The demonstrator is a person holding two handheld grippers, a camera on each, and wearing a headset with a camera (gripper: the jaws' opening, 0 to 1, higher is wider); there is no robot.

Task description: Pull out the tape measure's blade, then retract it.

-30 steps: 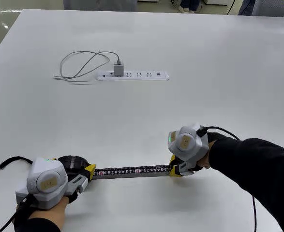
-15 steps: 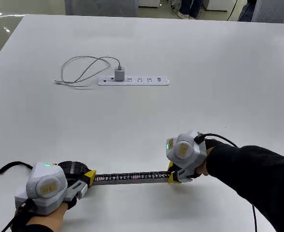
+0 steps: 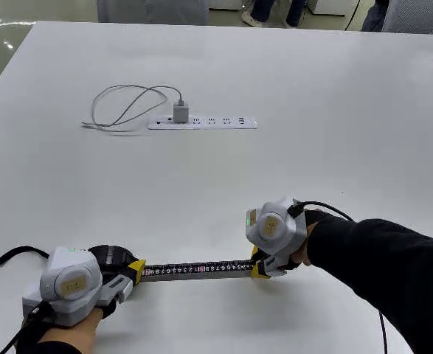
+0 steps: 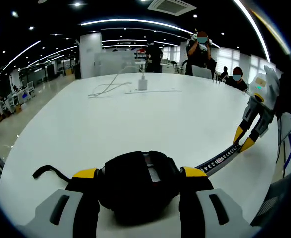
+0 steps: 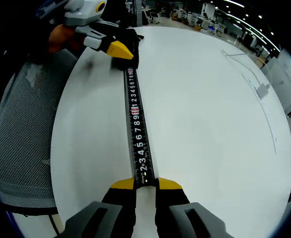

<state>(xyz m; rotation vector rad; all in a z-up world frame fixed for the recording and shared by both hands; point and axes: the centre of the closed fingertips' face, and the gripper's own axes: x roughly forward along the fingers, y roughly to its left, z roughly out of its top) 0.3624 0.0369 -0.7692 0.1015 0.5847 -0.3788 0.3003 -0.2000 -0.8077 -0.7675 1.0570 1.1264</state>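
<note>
The black tape measure case lies on the white table at the near left, with my left gripper shut on it. In the left gripper view the case sits between the yellow-tipped jaws of my left gripper. Its dark numbered blade runs flat along the table to the right. My right gripper is shut on the blade's end. The right gripper view shows the blade stretching from my right gripper to the case.
A white power strip with a charger and a looped cable lies mid-table. The case's black strap trails left. A mesh chair stands beside the table. People stand beyond the far edge.
My right gripper has moved slightly left toward the case with the blade's end, so the exposed blade is a little shorter. The left gripper and case stay put.
</note>
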